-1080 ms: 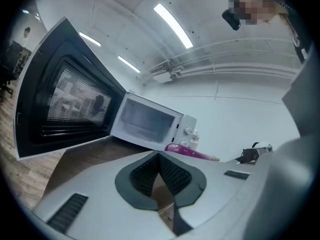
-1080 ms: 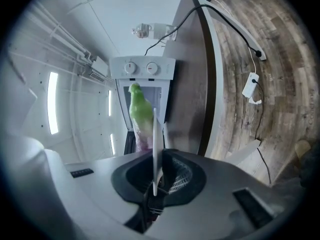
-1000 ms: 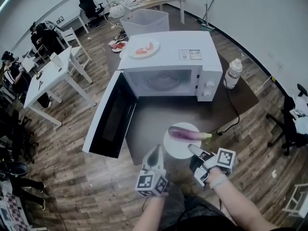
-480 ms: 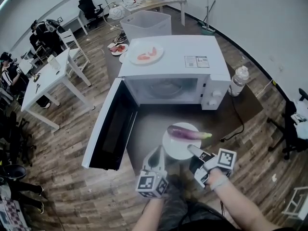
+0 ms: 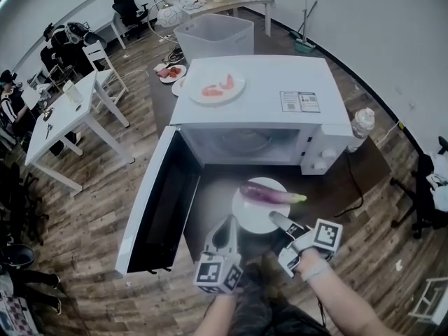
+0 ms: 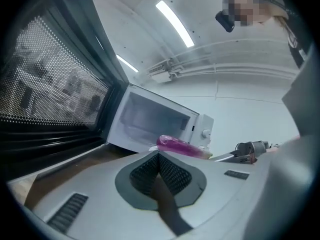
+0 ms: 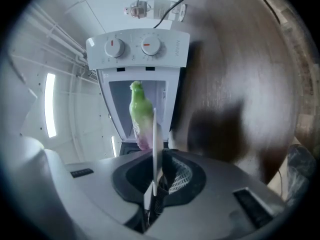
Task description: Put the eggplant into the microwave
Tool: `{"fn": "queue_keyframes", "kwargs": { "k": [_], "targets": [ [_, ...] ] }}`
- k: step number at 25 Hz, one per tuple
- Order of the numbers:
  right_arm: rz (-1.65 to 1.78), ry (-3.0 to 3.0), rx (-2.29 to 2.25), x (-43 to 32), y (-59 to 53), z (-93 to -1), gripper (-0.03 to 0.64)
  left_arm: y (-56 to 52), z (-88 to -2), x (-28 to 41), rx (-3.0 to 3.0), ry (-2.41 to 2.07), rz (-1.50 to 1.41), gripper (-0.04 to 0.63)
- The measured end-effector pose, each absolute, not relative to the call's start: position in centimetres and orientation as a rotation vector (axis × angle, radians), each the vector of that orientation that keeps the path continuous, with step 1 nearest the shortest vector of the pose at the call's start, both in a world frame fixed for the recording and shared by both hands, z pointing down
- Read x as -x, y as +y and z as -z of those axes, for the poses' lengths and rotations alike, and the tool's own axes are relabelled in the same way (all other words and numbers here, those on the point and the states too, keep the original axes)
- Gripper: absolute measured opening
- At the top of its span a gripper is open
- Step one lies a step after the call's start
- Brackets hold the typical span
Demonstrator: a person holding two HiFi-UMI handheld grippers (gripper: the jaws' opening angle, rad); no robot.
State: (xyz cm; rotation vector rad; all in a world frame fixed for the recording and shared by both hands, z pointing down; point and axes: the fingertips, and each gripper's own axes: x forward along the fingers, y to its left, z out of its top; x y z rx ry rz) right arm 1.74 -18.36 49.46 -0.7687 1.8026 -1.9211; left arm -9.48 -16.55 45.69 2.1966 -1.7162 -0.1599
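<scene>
A purple eggplant [image 5: 269, 194] with a green stem lies on a white plate [image 5: 253, 220]. My right gripper [image 5: 274, 218] is shut on the plate's near rim and holds it above the dark table, in front of the white microwave [image 5: 259, 96]. The microwave's door [image 5: 161, 201] stands swung open to the left and its cavity [image 6: 150, 119] is empty. In the right gripper view the plate's edge [image 7: 154, 149] runs between the closed jaws, with the eggplant [image 7: 141, 114] beyond. My left gripper [image 5: 227, 222] is shut and empty, just left of the plate; the eggplant [image 6: 180, 146] shows past its tips.
A plate of red food [image 5: 215, 87] rests on top of the microwave. A water bottle [image 5: 360, 124] stands at its right on the dark table [image 5: 364, 166]. A white bin [image 5: 213, 33] is behind. A white table [image 5: 63, 114], chairs and seated people are at the left.
Both grippers and the plate with the eggplant have moved forward toward the microwave's opening; the microwave looks larger and nearer. Neither gripper's jaws changed.
</scene>
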Motion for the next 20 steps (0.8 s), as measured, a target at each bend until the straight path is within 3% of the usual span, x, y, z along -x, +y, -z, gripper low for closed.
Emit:
{"fn": "queue_keyframes", "kwargs": {
  "k": [20],
  "targets": [
    [1.889, 1.763, 0.794, 1.2, -26.3, -50.5, 0.021, -21.1, -46.1, 12.0, -2.180, -1.712, 0.226, 0.003]
  ]
}}
